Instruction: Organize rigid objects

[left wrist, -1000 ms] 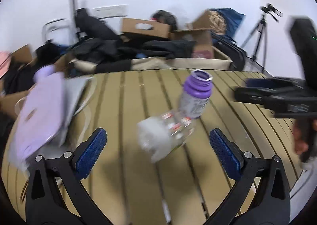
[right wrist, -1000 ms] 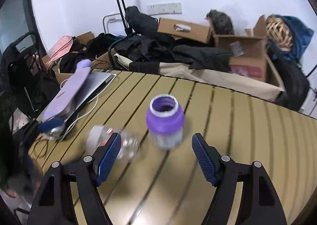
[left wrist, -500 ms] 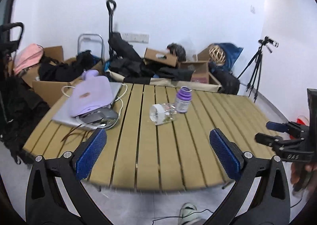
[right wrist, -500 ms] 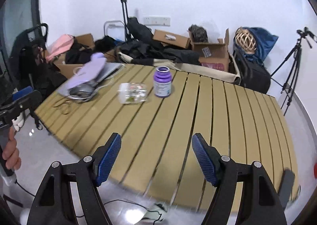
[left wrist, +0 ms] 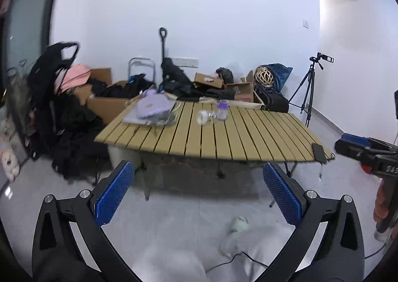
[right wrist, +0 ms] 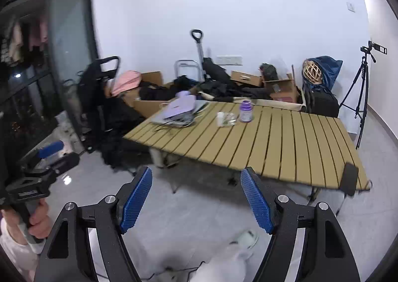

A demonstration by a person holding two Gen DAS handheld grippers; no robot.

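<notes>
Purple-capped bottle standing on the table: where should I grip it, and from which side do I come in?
Grip the purple-capped bottle around its body below the cap, coming in level from the near table edge. It stands upright, so its round sides suit a side pinch. Keep to its right side: the clear jar lies on its side close on the left. Both grippers are open and well back from the table.

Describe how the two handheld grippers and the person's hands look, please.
Both the left gripper and the right gripper have black frames with silver bolts and blue textured pads. Bare hands hold black handles; a white sleeve shows at the left wrist.
</notes>
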